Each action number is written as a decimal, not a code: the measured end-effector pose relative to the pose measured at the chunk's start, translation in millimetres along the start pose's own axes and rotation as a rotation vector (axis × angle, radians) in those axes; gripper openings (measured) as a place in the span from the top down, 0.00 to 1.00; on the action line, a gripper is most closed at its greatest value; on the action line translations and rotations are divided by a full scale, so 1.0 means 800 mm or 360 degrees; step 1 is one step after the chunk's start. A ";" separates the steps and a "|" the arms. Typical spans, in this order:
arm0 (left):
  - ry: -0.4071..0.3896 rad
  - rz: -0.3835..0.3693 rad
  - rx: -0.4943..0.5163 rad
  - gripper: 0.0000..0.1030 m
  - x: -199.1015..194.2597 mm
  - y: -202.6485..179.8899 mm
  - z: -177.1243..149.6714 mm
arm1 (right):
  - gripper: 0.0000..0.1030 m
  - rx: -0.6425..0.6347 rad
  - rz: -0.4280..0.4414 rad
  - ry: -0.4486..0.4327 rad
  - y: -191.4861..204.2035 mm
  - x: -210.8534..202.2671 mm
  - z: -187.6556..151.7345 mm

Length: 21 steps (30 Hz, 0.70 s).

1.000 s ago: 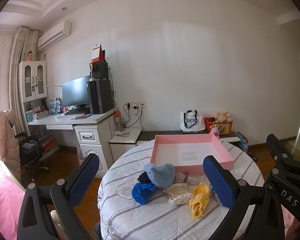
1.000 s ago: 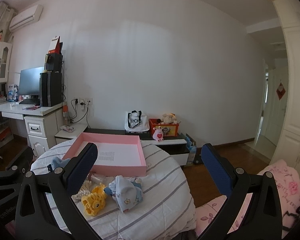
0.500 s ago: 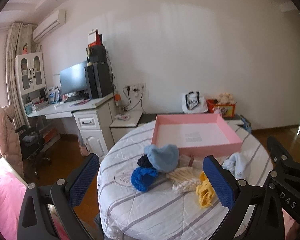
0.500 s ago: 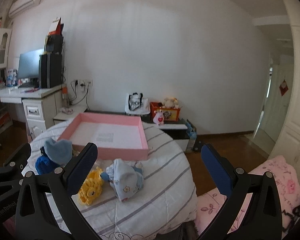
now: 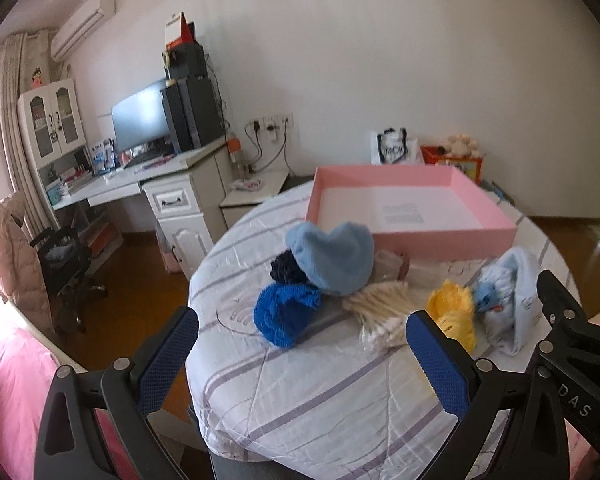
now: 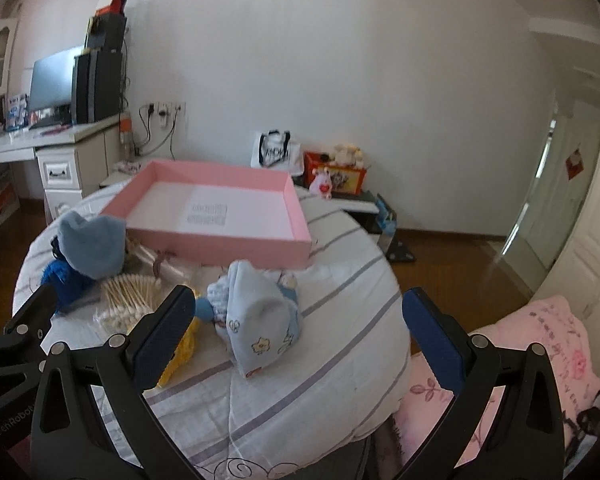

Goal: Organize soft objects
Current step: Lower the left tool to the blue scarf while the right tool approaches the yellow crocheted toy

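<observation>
Fingers of the left gripper [image 5: 302, 356] and right gripper [image 6: 298, 334] spread apart, empty, above a round striped tabletop [image 5: 320, 392], soft hats [image 5: 332, 256] heaped before a pink tray [image 6: 220, 204], desk [image 5: 140, 178] behind, yellow toy [image 6: 180, 354] partly hidden.

left tongs [image 5: 302, 354] spread, empty | pink tray [image 5: 412, 237] empty | blue hat [image 5: 332, 256] before tray

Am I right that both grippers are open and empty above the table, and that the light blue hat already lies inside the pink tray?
Not quite. The left gripper and right gripper are indeed open and empty, but the light blue hat lies on the striped tablecloth, in front of the pink tray, not inside it. The left wrist view shows the tray holding none of the soft things.
</observation>
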<state>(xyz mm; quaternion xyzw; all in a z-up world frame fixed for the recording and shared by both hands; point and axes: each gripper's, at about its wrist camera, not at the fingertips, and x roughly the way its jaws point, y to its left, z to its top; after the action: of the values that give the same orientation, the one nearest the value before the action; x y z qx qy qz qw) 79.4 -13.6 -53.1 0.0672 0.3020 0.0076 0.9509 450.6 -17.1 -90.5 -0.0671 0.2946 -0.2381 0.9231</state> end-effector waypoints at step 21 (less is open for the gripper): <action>0.0135 0.0041 -0.0100 0.00 0.078 0.076 -0.004 | 0.24 -0.0025 0.0344 0.0219 0.041 0.033 -0.011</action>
<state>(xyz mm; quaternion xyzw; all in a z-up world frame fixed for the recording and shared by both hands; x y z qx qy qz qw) 130.4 50.8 -83.5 0.0407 0.3408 0.0320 0.9387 477.3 -0.9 -120.2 -0.0258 0.3646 -0.1390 0.9204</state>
